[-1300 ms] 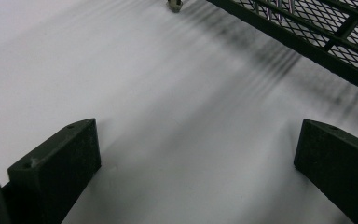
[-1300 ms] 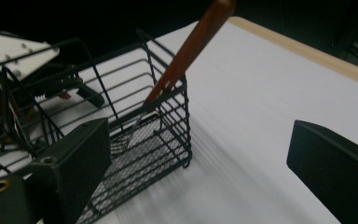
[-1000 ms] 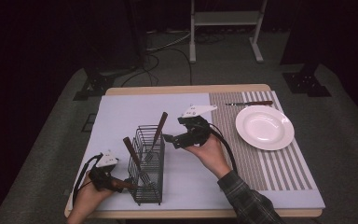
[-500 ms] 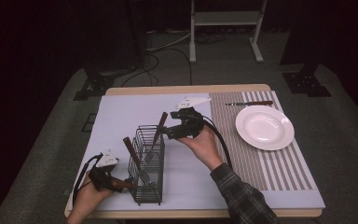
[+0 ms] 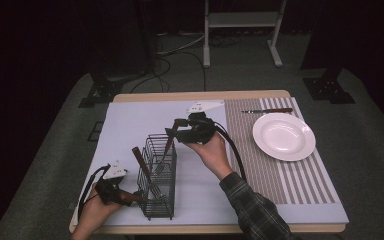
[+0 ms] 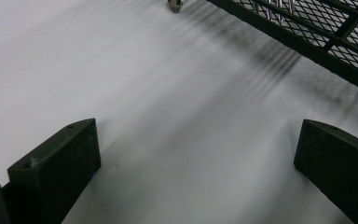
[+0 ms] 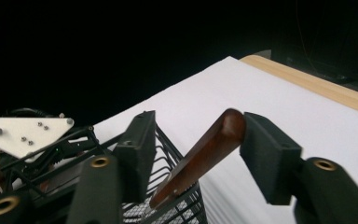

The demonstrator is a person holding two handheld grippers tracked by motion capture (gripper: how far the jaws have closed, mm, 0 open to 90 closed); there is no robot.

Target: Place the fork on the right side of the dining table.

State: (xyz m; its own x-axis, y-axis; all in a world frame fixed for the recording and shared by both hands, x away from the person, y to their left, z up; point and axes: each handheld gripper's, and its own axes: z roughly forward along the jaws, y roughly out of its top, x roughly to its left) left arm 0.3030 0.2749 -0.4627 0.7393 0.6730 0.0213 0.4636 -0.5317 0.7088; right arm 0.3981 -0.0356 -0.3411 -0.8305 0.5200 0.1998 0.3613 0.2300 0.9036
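Right gripper closing in on a wooden handle in the wire caddy

The right gripper [image 7: 193,149] has its jaws spread around the top of the brown wooden handle [image 7: 200,156] that leans out of the far end of the black wire caddy [image 5: 156,180]; one pad touches it, the other stands off, so nothing is pinched yet. A lopsided squeeze could tip the handle sideways or drag the light caddy along. The left gripper [image 5: 130,197], jaws wide apart on bare white mat, sits at the caddy's near end, not holding it. A second handle [image 5: 141,161] stands close inside. Right of the caddy lies open mat towards the plate [image 5: 283,136]; the table edge runs just behind the caddy's near end.
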